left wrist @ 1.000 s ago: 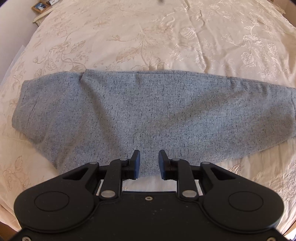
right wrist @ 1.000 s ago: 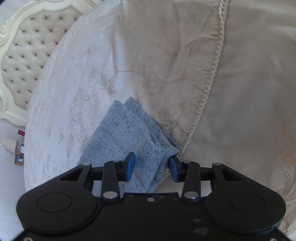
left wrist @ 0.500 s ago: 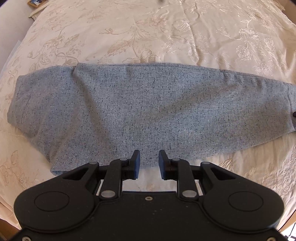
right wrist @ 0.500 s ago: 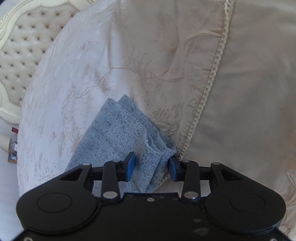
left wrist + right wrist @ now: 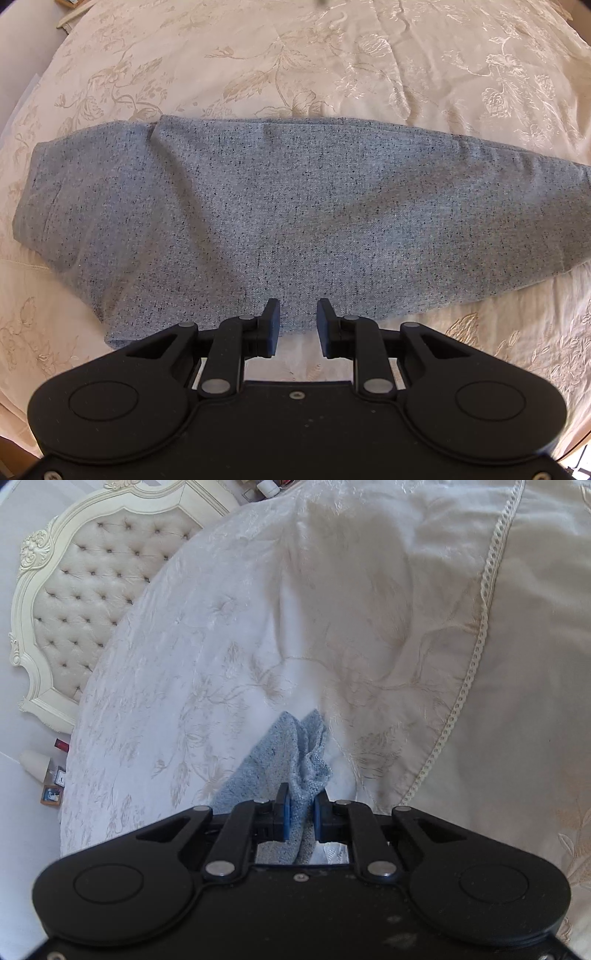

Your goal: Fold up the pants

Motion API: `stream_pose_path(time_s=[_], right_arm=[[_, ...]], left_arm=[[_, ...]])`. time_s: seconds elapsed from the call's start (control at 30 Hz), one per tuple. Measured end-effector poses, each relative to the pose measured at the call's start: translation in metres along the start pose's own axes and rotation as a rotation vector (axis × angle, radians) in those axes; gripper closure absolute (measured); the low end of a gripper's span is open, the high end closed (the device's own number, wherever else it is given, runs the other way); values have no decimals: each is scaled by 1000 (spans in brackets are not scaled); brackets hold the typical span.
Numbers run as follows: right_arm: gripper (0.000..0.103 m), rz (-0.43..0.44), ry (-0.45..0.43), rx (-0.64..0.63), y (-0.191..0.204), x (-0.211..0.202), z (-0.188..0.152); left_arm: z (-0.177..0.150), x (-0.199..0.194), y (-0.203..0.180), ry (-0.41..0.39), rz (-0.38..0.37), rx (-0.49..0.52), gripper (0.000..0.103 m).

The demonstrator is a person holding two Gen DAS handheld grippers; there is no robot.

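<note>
A: The pants (image 5: 295, 221) look how?
B: Speckled grey, flat lengthwise across the floral bedspread (image 5: 295, 55). The left claw (image 5: 297, 325) hovers part-open, empty, at their near edge.
A: The right claw (image 5: 299, 818)?
B: Just closed, pinching their bunched end.

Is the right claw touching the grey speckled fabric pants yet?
Touching. The right wrist view shows the right claw, its jaws just closed, pinching a bunched fold of the grey speckled fabric pants between both blue pads.
</note>
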State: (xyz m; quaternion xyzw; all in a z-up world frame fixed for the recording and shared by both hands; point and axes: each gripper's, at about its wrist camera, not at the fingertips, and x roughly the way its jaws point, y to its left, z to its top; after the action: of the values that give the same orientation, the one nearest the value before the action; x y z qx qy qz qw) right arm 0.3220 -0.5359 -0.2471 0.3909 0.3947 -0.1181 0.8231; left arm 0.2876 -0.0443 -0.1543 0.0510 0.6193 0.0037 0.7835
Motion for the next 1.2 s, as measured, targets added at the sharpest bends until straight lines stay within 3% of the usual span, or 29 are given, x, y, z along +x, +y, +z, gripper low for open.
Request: stream_pose_path(time_s=[0.27, 0.5, 0.67, 0.87, 1.0, 1.1, 1.2], right_arm=[[90, -51, -22, -123, 53, -15, 2], [90, -13, -97, -314, 142, -46, -15], [90, 47, -127, -443, 214, -72, -47], [90, 158, -73, -658, 308, -71, -131], [90, 189, 47, -767, 342, -28, -215], [90, 149, 154, -869, 350, 18, -284], [84, 75, 226, -905, 344, 50, -324]], left_arm=[[-2, 6, 26, -1, -45, -27, 71], [-1, 12, 64, -9, -113, -20, 71], [1, 11, 108, -26, -141, -55, 71], [-1, 15, 157, -27, -156, -89, 72], [1, 18, 180, -31, -162, -106, 72], [7, 18, 188, -46, -169, -99, 72], [14, 17, 187, -63, -185, -72, 72]])
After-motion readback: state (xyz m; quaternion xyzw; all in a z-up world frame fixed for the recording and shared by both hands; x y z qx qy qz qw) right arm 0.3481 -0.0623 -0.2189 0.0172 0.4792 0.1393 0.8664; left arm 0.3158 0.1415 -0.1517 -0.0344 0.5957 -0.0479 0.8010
